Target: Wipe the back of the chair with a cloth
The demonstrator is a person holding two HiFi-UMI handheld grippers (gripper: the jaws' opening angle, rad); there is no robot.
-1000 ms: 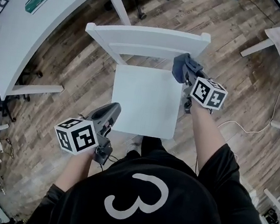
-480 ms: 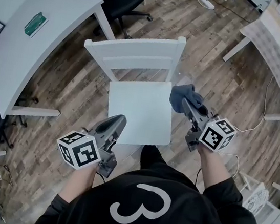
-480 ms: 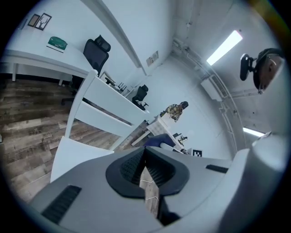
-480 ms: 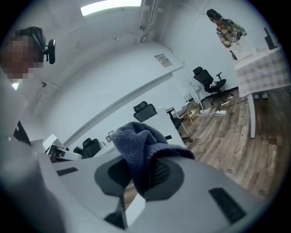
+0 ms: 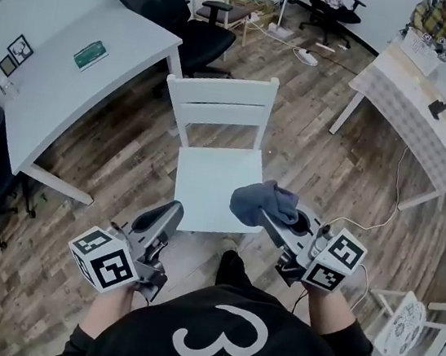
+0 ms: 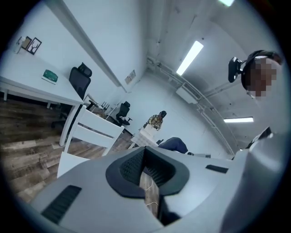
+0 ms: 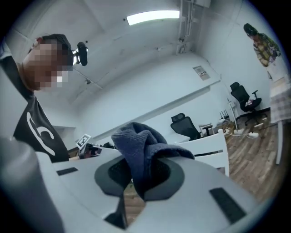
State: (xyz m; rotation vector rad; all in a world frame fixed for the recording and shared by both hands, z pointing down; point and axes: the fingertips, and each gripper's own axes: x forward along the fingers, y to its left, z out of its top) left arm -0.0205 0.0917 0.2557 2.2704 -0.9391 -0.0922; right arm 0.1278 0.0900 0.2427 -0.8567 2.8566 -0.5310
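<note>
right hand-held gripper [image 5: 265, 214] pulled one cloth [image 5: 254, 200] off one chair [image 5: 214, 178]

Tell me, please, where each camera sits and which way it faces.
Head view: on the person's head, facing steeply down at the white wooden chair; black shirt, forearms, left claw and right claw show.
Left gripper view: on the left claw, tilted up past the chair towards the ceiling; its shut, empty jaws and the person's head show.
Right gripper view: on the right claw, tilted up; jaws shut on the blue-grey cloth; head and shirt show.
Shared: all three show chair and cloth.
</note>
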